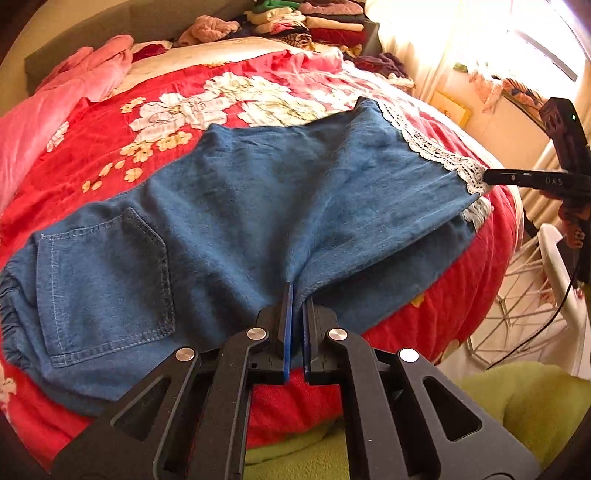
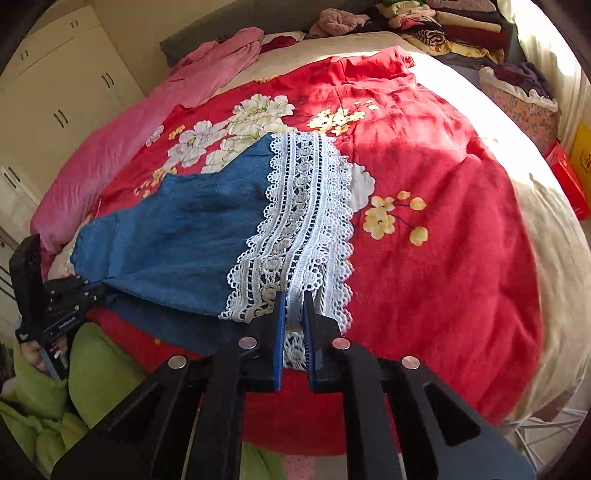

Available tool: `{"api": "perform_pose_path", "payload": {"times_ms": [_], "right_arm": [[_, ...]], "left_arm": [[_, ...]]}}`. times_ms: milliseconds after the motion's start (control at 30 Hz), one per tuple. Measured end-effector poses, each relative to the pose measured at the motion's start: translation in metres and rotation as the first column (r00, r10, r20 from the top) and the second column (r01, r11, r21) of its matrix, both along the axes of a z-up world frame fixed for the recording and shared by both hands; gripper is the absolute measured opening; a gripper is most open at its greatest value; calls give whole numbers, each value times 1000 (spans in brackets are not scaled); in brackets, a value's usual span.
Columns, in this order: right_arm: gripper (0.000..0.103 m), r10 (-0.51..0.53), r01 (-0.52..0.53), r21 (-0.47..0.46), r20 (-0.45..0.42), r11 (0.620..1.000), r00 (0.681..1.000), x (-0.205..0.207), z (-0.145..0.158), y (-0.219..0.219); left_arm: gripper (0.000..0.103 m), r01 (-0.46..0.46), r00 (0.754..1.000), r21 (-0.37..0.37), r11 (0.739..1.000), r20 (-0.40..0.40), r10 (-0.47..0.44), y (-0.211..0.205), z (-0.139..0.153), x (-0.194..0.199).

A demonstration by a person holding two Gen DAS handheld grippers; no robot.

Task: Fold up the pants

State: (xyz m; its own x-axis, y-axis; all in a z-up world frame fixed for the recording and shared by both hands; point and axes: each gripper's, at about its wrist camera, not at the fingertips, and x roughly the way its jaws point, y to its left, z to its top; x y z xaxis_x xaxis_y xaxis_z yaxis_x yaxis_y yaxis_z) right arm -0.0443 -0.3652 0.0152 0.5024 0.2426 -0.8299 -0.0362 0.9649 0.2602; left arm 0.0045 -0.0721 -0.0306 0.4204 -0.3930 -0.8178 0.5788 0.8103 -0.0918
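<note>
Blue denim pants (image 1: 240, 206) with a back pocket and a white lace hem (image 1: 436, 147) lie spread across the red floral bedspread (image 1: 110, 147). My left gripper (image 1: 297, 295) is shut on the near edge of the denim around the crotch. In the right wrist view, my right gripper (image 2: 294, 299) is shut on the lace hem (image 2: 299, 221) of the pants (image 2: 177, 229). The right gripper also shows at the right edge of the left wrist view (image 1: 491, 177), pinching the lace. The left gripper shows at the left of the right wrist view (image 2: 92, 288).
A pink blanket (image 1: 55, 96) lies along the bed's far left. Stacks of folded clothes (image 1: 314, 26) sit at the head. A green blanket (image 1: 517, 406) hangs below the near edge. A white wire rack (image 1: 535, 288) stands on the right. Cupboards (image 2: 55, 92) line the left wall.
</note>
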Motion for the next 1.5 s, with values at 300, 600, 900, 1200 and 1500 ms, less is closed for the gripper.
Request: {"api": "perform_pose_path", "payload": {"times_ms": [300, 600, 900, 1200, 1500], "right_arm": [[12, 23, -32, -82, -100, 996, 995, -6, -33, 7], [38, -68, 70, -85, 30, 994, 997, -10, -1, -9], [49, 97, -93, -63, 66, 994, 993, 17, -6, 46], [49, 109, -114, -94, -58, 989, 992, 23, -37, 45], [49, 138, -145, -116, -61, 983, 989, 17, -46, 50]], "left_arm": [[3, 47, 998, 46, 998, -44, -45, -8, -15, -8], [66, -78, 996, -72, 994, 43, 81, 48, 32, -14], [86, -592, 802, -79, 802, 32, 596, 177, 31, 37], [37, -601, 796, -97, 793, 13, 605, 193, 20, 43], [45, -622, 781, -72, 780, 25, 624, 202, 22, 44]]}}
